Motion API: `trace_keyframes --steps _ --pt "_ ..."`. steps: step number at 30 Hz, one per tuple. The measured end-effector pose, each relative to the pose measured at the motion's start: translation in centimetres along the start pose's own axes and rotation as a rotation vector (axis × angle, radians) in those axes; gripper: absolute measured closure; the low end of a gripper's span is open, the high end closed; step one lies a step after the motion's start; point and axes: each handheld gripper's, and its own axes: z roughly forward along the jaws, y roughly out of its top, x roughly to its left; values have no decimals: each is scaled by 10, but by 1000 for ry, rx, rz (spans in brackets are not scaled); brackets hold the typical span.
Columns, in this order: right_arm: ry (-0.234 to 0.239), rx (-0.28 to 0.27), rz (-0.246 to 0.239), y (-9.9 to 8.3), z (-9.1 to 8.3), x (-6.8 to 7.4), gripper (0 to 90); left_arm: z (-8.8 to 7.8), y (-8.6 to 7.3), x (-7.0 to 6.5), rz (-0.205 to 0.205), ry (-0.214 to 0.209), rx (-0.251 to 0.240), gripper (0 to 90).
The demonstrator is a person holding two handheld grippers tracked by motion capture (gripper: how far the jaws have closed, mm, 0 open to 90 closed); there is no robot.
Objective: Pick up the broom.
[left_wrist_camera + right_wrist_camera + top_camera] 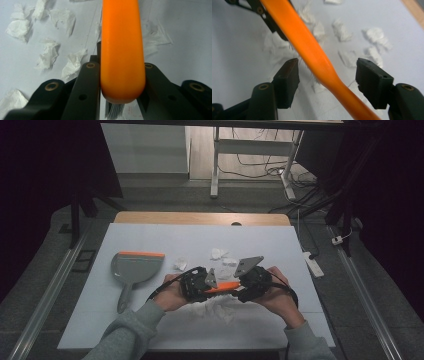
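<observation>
Orange brush [122, 50]: smooth glossy plastic back, rounded at one end and narrowing to a slim handle, pale bristles peeking out underneath. It sits clamped between the jaws of the left gripper [117, 82], which are closed tight on its broad rounded end. In the right gripper view the handle runs diagonally through the gap of the right gripper [327, 75], whose jaws stand wide open, one either side, neither touching it. Step looks like a handover or a two-handed regrip of the brush above the bench [150, 330]. Next move probably calls for the right jaws to close on the narrow handle part, squarely, before the left lets go. Beyond and below the jaws: crumpled white paper scraps [48, 55] scattered on the bench, likely the stuff to sweep. Grey dustpan [134, 270] with orange lip lies well apart, beyond the left hand [172, 295].
</observation>
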Motion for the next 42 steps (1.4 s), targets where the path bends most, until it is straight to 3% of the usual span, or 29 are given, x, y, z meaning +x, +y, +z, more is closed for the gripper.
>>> trace_keyframes --steps 5,7,8,10,14,15,21,26,27,28,29,30,31,32,33,34,35,36,42 --pt "7 54 -52 -1 8 5 483 1 5 -2 38 -16 14 790" --pt "13 53 -64 -1 9 5 499 0 7 -3 42 -24 15 790" --pt "30 55 -87 -2 10 6 570 0 7 -2 50 -23 21 790" --pt "50 49 -109 -2 10 7 611 -1 7 -2 53 -28 20 790" --pt "77 54 -135 -3 10 8 643 -3 5 1 70 -53 9 790" --pt "82 49 -160 -4 11 9 660 -4 5 1 73 -56 9 790" --pt "86 47 -184 -4 9 10 680 -6 4 2 96 -47 -15 782" --pt "98 32 -172 -4 7 11 696 -10 2 5 101 -43 -34 750" --pt "98 29 -167 -4 6 11 702 -11 1 8 71 -11 -51 721" --pt "104 26 -160 -4 6 10 708 -11 1 8 71 -11 -51 678" --pt "103 14 -144 -4 5 9 708 -12 0 9 64 7 -64 611" --pt "98 -1 -133 -5 5 7 710 -17 -2 11 39 54 -96 524" --pt "94 -8 -125 -5 4 6 710 -17 -2 11 39 54 -96 442" --pt "93 -9 -107 -6 4 4 710 -25 -4 11 9 99 -132 397" --pt "84 -16 -93 -8 4 3 710 -25 -4 11 9 99 -132 355" --pt "84 -16 -93 -8 4 3 710 -30 -6 10 -10 122 -149 355" --pt "81 -27 -60 -10 3 -1 710 -41 -11 11 -51 152 -186 279" --pt "79 -36 -44 -11 2 -3 710 -41 -11 11 -51 152 -186 276" --pt "76 -77 16 -15 -2 -11 710 -69 -44 9 -208 233 -236 259"
